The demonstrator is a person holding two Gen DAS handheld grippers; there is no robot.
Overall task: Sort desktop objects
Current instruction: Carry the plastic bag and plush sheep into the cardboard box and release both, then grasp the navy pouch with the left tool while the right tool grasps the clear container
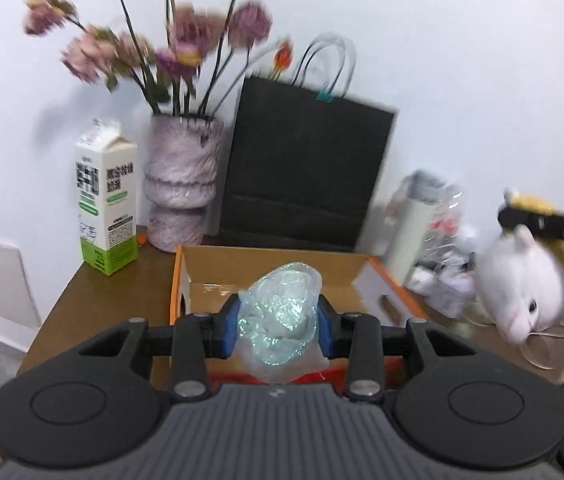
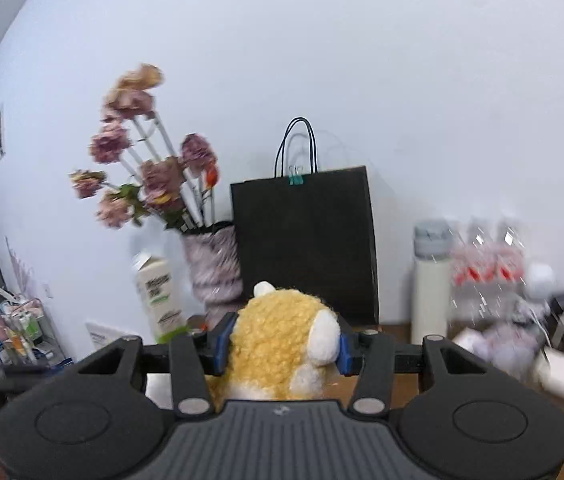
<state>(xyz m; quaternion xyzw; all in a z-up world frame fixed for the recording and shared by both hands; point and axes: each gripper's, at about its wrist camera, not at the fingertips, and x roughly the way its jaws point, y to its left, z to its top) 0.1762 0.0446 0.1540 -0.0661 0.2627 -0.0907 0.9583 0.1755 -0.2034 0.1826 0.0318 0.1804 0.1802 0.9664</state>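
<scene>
Though label blurred, milk carton (image 1: 106, 200) upright.

left tool (image 1: 277, 326): jaws clamped on a load, raised | right tool (image 2: 284, 344): jaws clamped on a load, raised

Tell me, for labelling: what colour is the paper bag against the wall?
Black; the paper bag shows sharpest in the right wrist view.

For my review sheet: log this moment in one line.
left gripper: shut on glittery clear plastic wad, over open cardboard box | right gripper: shut on yellow-white plush toy
</scene>
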